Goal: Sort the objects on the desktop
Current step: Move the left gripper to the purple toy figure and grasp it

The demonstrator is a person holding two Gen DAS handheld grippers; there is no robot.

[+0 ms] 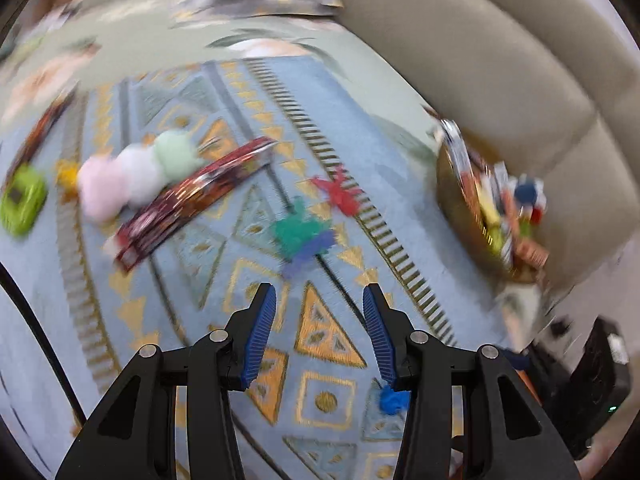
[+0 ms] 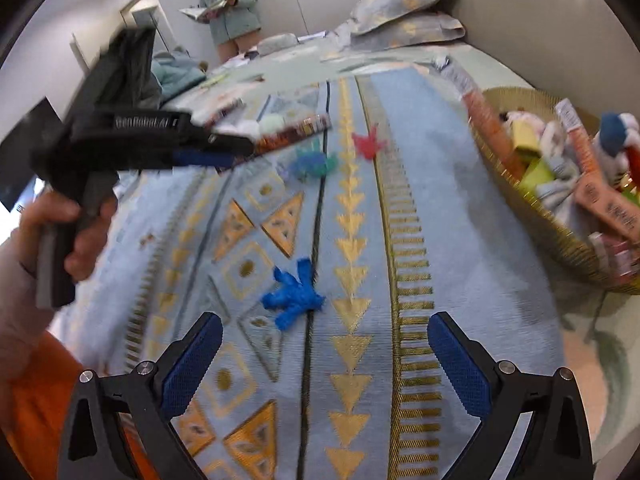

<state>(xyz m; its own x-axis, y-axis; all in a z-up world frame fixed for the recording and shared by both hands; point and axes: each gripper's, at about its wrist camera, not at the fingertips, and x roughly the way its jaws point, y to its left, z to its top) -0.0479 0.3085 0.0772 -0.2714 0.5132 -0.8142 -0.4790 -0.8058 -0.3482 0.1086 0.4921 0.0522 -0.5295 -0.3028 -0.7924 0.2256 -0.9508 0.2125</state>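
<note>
Scanning leftward first, the left gripper (image 2: 200, 156), upper left of the right wrist view, has its jaws parted and empty. Centre frame, the blue fuzzy star (image 2: 292, 300) lies on the patterned cloth (image 2: 460, 200): light, soft, best pinched at its middle. The right gripper (image 2: 324, 354) below gapes wide, empty; the basket (image 2: 532, 216) waits right.

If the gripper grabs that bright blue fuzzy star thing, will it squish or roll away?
The blue fuzzy toy looks soft and tufty, so it would probably squish between the pads. Its splayed arms lie flat on the patterned cloth, so it is unlikely to roll. It seems light.
</note>
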